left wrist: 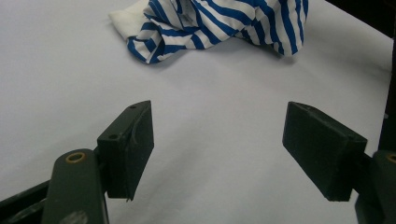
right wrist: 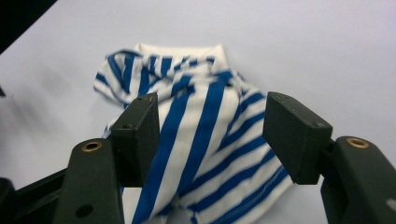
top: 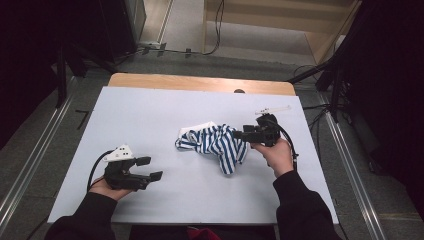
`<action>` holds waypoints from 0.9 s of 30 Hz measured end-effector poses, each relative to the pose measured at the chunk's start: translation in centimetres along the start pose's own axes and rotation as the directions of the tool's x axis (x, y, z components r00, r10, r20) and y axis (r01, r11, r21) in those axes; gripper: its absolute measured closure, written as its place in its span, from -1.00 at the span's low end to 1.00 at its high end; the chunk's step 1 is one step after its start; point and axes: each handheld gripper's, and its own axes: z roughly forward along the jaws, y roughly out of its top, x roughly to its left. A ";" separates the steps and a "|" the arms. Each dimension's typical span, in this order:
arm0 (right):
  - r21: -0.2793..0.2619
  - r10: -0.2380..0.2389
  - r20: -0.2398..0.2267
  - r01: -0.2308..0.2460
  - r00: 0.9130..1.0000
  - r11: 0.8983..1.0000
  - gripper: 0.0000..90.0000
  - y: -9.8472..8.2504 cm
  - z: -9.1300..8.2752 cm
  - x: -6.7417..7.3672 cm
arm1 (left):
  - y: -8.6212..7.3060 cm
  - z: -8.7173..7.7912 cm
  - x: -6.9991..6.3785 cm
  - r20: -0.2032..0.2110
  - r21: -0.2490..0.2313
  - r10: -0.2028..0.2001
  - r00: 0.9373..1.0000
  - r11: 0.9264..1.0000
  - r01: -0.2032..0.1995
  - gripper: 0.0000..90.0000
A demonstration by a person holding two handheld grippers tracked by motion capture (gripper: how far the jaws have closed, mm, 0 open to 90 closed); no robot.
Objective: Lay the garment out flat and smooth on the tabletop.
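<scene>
While right tool straddles striped cloth, jaws spread: pinch single edge, lift slow; left tool spread, idle on bench.

The table has a white top with a bare wooden strip along its far edge. A crumpled blue-and-white striped cloth lies on the white, just left of the right tongs and well ahead and to the right of the left tongs. In the right gripper view the cloth sits between and beyond the jaws. Just beyond the right tongs lies a small pale strip, perhaps tape. A dark spot marks the wooden edge.
</scene>
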 end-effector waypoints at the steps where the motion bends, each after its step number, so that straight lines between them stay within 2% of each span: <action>1: 0.001 -0.003 0.002 0.003 1.000 1.000 -0.23 0.4 0.2 0.0 | 0.0 0.0 0.0 0.000 0.002 0.000 1.000 1.000 0.000 -0.43; 6: -0.003 -0.009 0.003 0.009 1.000 1.000 -0.23 1.7 1.6 -0.2 | 0.0 0.0 0.0 0.001 0.005 0.002 1.000 1.000 -0.002 -0.43; 11: 0.030 0.004 -0.004 -0.004 1.000 1.000 -0.21 1.4 3.0 -0.9 | 0.1 0.1 0.0 0.002 0.005 0.004 1.000 1.000 -0.004 -0.43; 13: 0.051 0.017 -0.017 -0.016 1.000 0.999 -0.10 1.1 3.5 -1.2 | 0.0 0.1 -0.1 0.002 0.006 0.005 1.000 1.000 -0.005 -0.43; 15: 0.053 0.033 -0.047 -0.031 0.998 0.998 0.13 0.8 3.8 -1.4 | 0.0 0.1 -0.1 0.003 0.009 0.006 1.000 1.000 -0.006 -0.43; 16: 0.060 0.037 -0.055 -0.034 0.998 0.998 0.16 0.7 3.9 -1.4 | 0.0 0.1 -0.1 0.002 0.007 0.002 1.000 1.000 -0.002 -0.43; 19: 0.117 0.058 -0.064 -0.051 0.996 0.992 0.43 0.5 4.3 -1.3 | -0.1 0.0 0.0 -0.001 0.004 0.001 1.000 1.000 -0.001 -0.43; 20: 0.117 0.058 -0.064 -0.051 0.996 0.992 0.54 0.5 4.3 -1.3 | -0.1 0.0 -0.1 0.000 0.004 0.000 1.000 1.000 0.000 -0.43; 23: 0.135 0.034 -0.065 -0.025 0.997 0.991 0.69 0.6 4.1 -0.8 | 0.0 0.0 -0.1 0.002 0.003 0.002 1.000 1.000 -0.002 -0.43; 27: 0.107 0.008 -0.084 0.001 0.996 0.994 0.74 0.8 2.9 0.1 | 0.0 0.0 -0.1 -0.003 0.004 0.002 1.000 1.000 -0.002 -0.43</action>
